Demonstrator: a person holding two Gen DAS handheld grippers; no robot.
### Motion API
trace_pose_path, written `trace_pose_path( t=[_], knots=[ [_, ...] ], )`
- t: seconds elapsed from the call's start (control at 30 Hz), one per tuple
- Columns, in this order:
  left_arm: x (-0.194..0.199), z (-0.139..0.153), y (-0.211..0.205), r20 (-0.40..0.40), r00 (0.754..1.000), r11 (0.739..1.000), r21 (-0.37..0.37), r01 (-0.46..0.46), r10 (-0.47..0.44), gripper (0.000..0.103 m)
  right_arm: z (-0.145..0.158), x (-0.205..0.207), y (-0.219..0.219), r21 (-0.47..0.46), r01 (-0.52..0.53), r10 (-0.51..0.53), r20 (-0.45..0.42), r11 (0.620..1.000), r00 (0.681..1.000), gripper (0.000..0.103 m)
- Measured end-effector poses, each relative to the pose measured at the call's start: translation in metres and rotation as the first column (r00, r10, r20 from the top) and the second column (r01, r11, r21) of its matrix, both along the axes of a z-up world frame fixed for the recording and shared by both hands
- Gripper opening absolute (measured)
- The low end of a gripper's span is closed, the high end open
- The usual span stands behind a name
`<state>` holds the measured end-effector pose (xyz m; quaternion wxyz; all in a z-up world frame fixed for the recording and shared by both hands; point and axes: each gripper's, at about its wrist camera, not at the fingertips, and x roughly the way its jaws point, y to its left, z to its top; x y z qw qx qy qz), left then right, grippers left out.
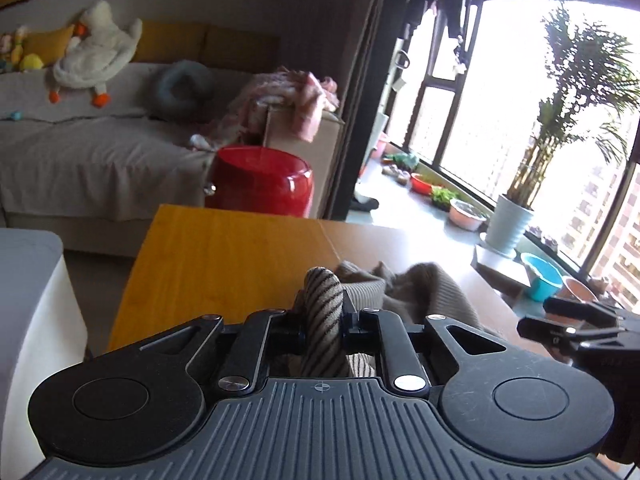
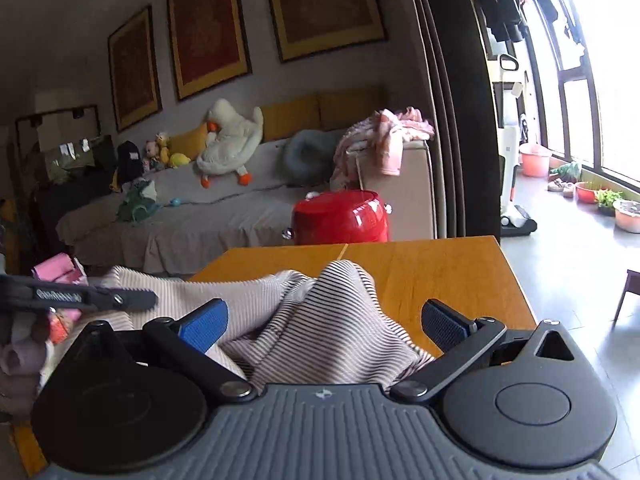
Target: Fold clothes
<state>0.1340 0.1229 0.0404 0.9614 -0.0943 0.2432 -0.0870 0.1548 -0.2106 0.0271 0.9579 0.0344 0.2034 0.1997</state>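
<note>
1. Our left gripper (image 1: 322,330) is clamped on a bunched fold of the striped top (image 1: 322,316), so we can lift it.
2. Right gripper (image 2: 325,322) is spread wide, the top (image 2: 320,320) lying between its pads (image 2: 204,324), unpinched.
3. The rest is heaped on the table (image 1: 224,256).
</note>
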Motion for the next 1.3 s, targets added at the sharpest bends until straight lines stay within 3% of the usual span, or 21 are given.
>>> trace_pose_path(
  t=[0.13,0.3,0.37,0.47,0.5,0.53,0.57,0.63,0.73,0.83,0.97,1.0,1.1,1.2,1.27,1.3],
  knots=[
    [0.032,0.005,0.028,0.025,0.992,0.992,0.007,-0.123,0.122,0.016,-0.006,0.046,0.015,-0.144,0.014,-0.025,-0.075,0.99,0.997,0.062],
    [0.063,-0.001,0.059,-0.031,0.984,0.981,-0.073,-0.179,0.177,0.019,-0.015,0.078,0.038,-0.191,0.024,-0.042,-0.09,0.981,0.995,0.06],
    [0.065,-0.003,0.06,-0.031,0.987,0.983,-0.087,-0.16,0.158,0.026,-0.02,0.091,0.048,-0.162,0.009,-0.029,-0.117,0.987,0.993,0.063],
    [0.065,-0.004,0.057,-0.022,0.991,0.988,-0.082,-0.132,0.131,0.045,-0.03,0.105,0.067,-0.16,-0.029,0.002,-0.163,0.987,0.987,0.067],
    [0.065,-0.004,0.058,-0.022,0.991,0.988,-0.083,-0.134,0.132,0.053,-0.033,0.108,0.07,-0.181,-0.038,0.007,-0.168,0.983,0.986,0.057],
    [0.064,-0.005,0.06,-0.023,0.99,0.987,-0.085,-0.139,0.138,0.059,-0.034,0.111,0.072,-0.202,-0.048,0.013,-0.171,0.978,0.985,0.022],
    [0.063,-0.006,0.063,-0.023,0.989,0.986,-0.086,-0.145,0.143,0.062,-0.035,0.115,0.073,-0.222,-0.057,0.018,-0.173,0.973,0.985,0.012],
    [0.062,-0.006,0.072,-0.022,0.985,0.979,-0.102,-0.175,0.173,0.073,-0.02,0.121,0.057,-0.218,-0.001,-0.027,-0.124,0.976,0.992,0.011],
    [0.062,-0.003,0.083,-0.019,0.976,0.966,-0.139,-0.217,0.217,0.078,0.003,0.134,0.022,-0.22,0.14,-0.152,-0.037,0.965,0.988,0.011],
    [0.063,0.002,0.08,-0.012,0.976,0.964,-0.153,-0.218,0.219,0.088,-0.009,0.151,-0.002,-0.305,0.198,-0.218,-0.033,0.932,0.975,0.011],
    [0.073,-0.002,0.041,-0.033,0.994,0.99,-0.097,-0.104,0.101,0.092,-0.053,0.172,-0.028,-0.345,0.167,-0.245,-0.196,0.924,0.95,0.013],
    [0.077,-0.006,0.028,-0.045,0.997,0.994,-0.082,-0.068,0.064,0.093,-0.057,0.172,-0.03,-0.353,0.169,-0.249,-0.195,0.92,0.949,0.02],
    [0.093,-0.024,-0.012,-0.092,0.995,0.998,-0.049,0.038,-0.042,0.093,-0.055,0.171,-0.034,-0.402,0.193,-0.271,-0.146,0.895,0.951,0.041],
    [0.11,-0.044,-0.046,-0.14,0.985,0.994,-0.001,0.107,-0.106,0.093,-0.04,0.165,-0.028,-0.456,0.235,-0.286,-0.046,0.858,0.957,0.041],
    [0.119,-0.057,-0.06,-0.172,0.977,0.991,0.013,0.131,-0.127,0.093,-0.022,0.158,-0.02,-0.447,0.248,-0.266,0.024,0.86,0.964,0.041],
    [0.122,-0.062,-0.065,-0.187,0.973,0.99,0.017,0.139,-0.134,0.093,-0.012,0.157,-0.017,-0.409,0.231,-0.243,0.023,0.883,0.97,0.041]
  ],
)
